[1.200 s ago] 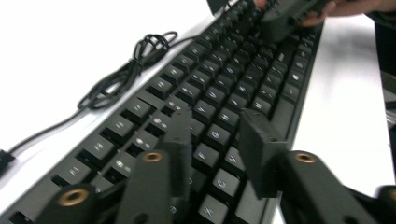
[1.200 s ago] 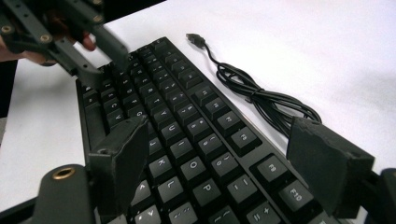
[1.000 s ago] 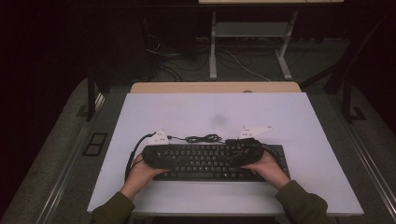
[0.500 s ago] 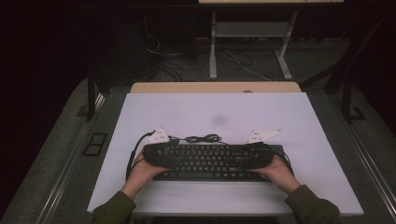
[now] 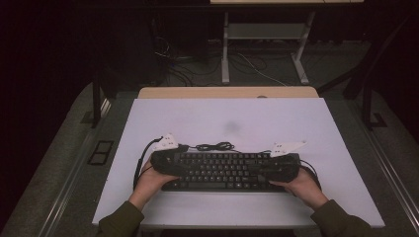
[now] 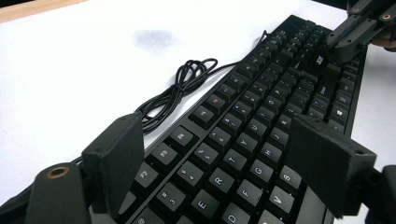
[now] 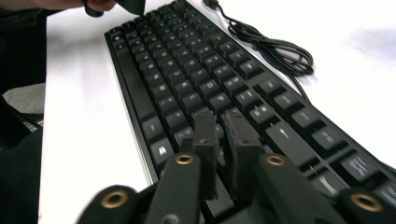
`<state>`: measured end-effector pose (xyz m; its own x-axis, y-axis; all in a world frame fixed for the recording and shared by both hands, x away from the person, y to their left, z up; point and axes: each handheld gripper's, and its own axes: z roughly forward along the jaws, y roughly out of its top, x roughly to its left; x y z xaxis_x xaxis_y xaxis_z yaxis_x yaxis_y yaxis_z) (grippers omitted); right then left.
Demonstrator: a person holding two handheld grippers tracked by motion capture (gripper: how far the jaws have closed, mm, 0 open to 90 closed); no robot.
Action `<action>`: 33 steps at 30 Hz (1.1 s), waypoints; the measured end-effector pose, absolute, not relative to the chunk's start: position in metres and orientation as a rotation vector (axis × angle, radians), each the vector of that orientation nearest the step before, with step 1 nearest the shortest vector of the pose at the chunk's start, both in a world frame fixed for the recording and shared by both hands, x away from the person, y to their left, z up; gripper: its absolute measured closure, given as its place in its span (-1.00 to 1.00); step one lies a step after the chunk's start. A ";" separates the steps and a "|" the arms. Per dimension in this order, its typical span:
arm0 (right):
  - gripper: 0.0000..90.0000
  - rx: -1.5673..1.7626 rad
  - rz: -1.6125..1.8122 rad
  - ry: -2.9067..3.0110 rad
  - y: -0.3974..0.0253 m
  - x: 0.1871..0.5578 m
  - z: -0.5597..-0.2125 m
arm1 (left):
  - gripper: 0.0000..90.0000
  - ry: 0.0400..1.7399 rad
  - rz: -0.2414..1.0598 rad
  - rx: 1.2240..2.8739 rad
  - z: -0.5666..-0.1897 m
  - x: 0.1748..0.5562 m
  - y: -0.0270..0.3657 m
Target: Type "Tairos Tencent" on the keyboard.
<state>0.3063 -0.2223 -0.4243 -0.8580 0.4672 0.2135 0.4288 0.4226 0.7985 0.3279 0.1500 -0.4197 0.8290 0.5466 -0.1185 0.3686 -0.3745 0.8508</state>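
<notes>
Working a black keyboard [image 5: 230, 171] from both ends on the white table [image 5: 237, 123]. Left gripper [image 6: 224, 158] sits over the keyboard's left end, jaws spread wide with the letter keys between and below them, nothing clamped. Right gripper [image 7: 222, 140] is over the opposite end, jaws drawn nearly together with just a thin gap, tips down among the keys; cannot tell if it pinches a keycap or only presses. The keyboard lies flat, stretching away from each gripper toward the other. Its cable [image 6: 182, 91] is bunched in a loose coil just beyond the keyboard's far edge, about midway between the two grippers.

Risks, as I judge: the left gripper has no hold, so any lift or slide would load one end only and the keyboard could pivot or skid. The right tips on keys could pop a cap or slip off. The loose coil could snag and drag if the keyboard is pushed forward.
</notes>
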 end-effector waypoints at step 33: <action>0.98 0.791 1.319 2.746 -0.222 0.303 -0.442 | 0.29 0.634 0.185 2.069 -0.426 0.327 0.139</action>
